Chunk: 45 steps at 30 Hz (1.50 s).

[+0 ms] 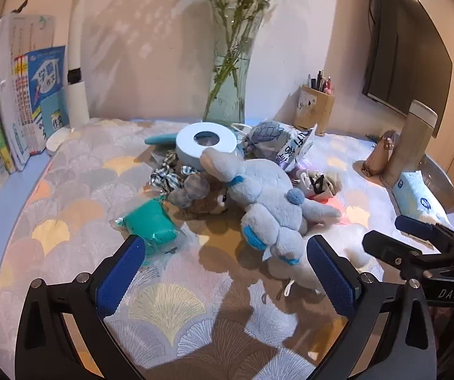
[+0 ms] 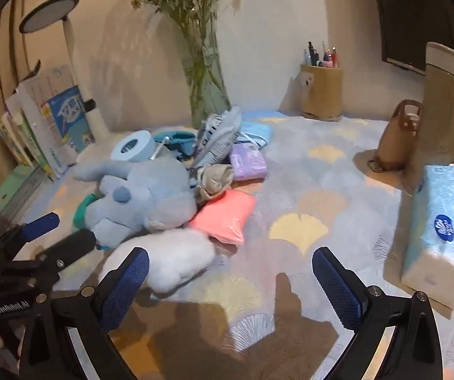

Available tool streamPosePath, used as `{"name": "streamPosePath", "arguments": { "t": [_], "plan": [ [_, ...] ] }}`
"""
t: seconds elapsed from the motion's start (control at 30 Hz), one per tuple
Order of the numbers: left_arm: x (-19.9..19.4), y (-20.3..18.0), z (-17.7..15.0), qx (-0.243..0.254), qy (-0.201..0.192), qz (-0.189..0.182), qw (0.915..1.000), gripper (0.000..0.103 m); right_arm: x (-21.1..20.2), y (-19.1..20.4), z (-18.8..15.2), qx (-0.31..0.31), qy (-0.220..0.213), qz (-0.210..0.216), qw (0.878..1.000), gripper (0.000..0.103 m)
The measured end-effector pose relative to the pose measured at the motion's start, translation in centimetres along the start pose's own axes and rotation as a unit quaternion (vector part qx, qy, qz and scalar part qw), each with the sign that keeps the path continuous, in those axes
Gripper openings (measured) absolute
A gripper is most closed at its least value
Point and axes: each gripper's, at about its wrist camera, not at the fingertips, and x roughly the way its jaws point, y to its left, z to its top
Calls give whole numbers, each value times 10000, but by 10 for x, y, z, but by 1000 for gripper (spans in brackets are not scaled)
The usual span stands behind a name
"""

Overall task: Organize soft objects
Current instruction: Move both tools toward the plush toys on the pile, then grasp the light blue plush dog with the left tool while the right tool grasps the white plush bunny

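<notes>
A pile of soft things lies mid-table on the patterned cloth (image 1: pixel 78 190). A blue-grey plush rabbit (image 1: pixel 268 190) (image 2: pixel 144 196) lies on top, beside a teal packet (image 1: pixel 151 221), a checked scrunchie (image 1: pixel 167 174) and a small brown plush (image 1: pixel 208 202). A white plush (image 2: pixel 170 259), a pink packet (image 2: pixel 223 215), a purple packet (image 2: pixel 247 161) and rolled socks (image 2: pixel 214 180) lie on its right side. My left gripper (image 1: pixel 227 272) (image 2: pixel 57 232) hovers open just short of the rabbit, holding nothing. My right gripper (image 2: pixel 231 285) (image 1: pixel 398 237) is open over bare cloth, its left finger beside the white plush.
A glass vase (image 1: pixel 227 95) with flowers, a pen holder (image 2: pixel 322 91) and a lamp (image 2: pixel 68 63) stand along the back wall. Books (image 1: pixel 21 95) line the left edge. A tissue pack (image 2: pixel 439 228), a flask (image 2: pixel 445 104) and a small brown bag (image 2: pixel 398 139) stand at the right.
</notes>
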Motion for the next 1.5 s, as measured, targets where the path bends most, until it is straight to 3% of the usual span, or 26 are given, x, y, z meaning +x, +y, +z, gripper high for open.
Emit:
{"name": "streamPosePath", "arguments": {
  "t": [0.37,1.5],
  "plan": [
    [2,-7,6,27,131,70,9999,102,16,-17,-7,389,205,139,9989,103],
    [2,-9,8,-64,95,-96,9999,101,21,-9,-9,238,359,293,9986,103]
  ]
}}
